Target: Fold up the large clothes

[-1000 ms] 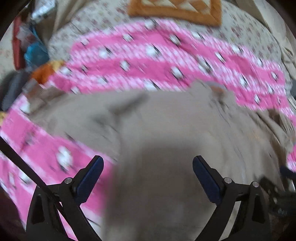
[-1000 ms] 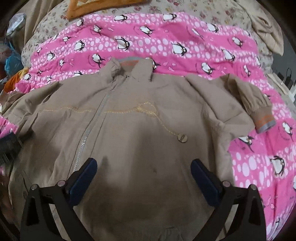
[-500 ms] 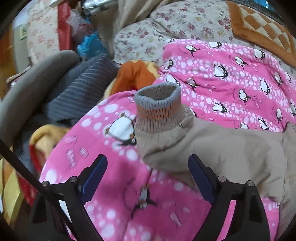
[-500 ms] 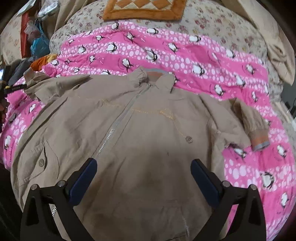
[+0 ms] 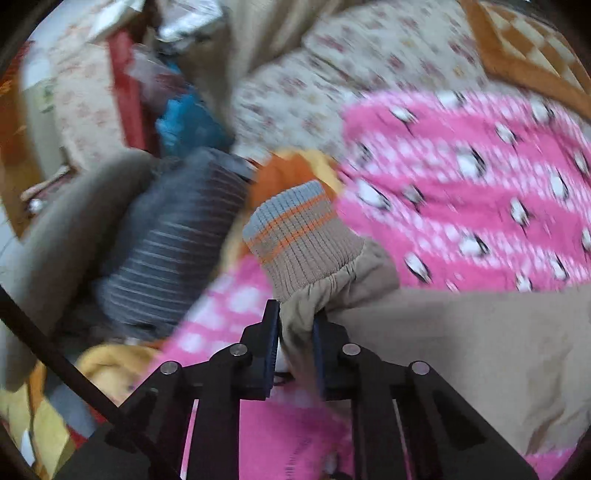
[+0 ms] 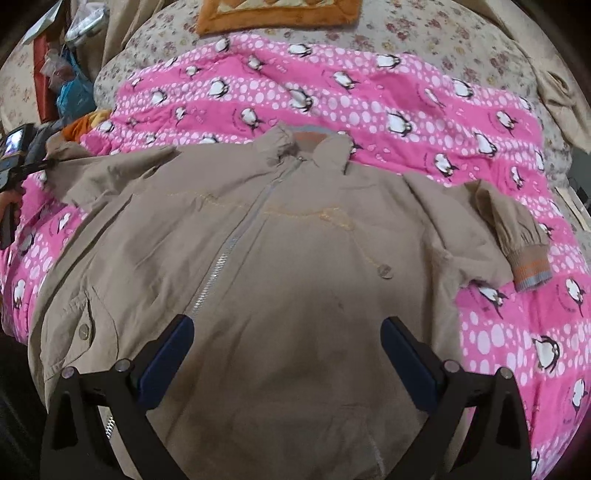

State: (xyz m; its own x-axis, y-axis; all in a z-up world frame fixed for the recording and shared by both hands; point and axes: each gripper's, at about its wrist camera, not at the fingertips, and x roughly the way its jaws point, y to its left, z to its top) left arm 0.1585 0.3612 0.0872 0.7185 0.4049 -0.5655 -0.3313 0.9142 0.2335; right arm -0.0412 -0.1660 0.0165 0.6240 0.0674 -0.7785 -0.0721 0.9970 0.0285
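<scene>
A tan zip-front jacket (image 6: 288, 258) lies face up on a pink penguin-print blanket (image 6: 369, 96). My left gripper (image 5: 295, 325) is shut on the jacket's sleeve (image 5: 306, 321) just behind its ribbed cuff (image 5: 295, 236), which has grey and orange stripes. The same gripper shows at the far left edge of the right wrist view, on the sleeve end (image 6: 55, 155). My right gripper (image 6: 288, 354) hangs open above the jacket's lower front, holding nothing. The other sleeve (image 6: 509, 229) lies bent on the blanket at the right.
Left of the blanket sit a grey striped garment (image 5: 177, 236), orange and yellow cloth (image 5: 291, 173), a blue bag (image 5: 188, 122) and other clutter. A floral bedspread (image 6: 424, 33) and an orange patchwork mat (image 6: 277, 14) lie beyond the blanket.
My left gripper swung left from over the jacket body to the sleeve cuff, then closed on the sleeve. The right gripper stayed open over the jacket's front.
</scene>
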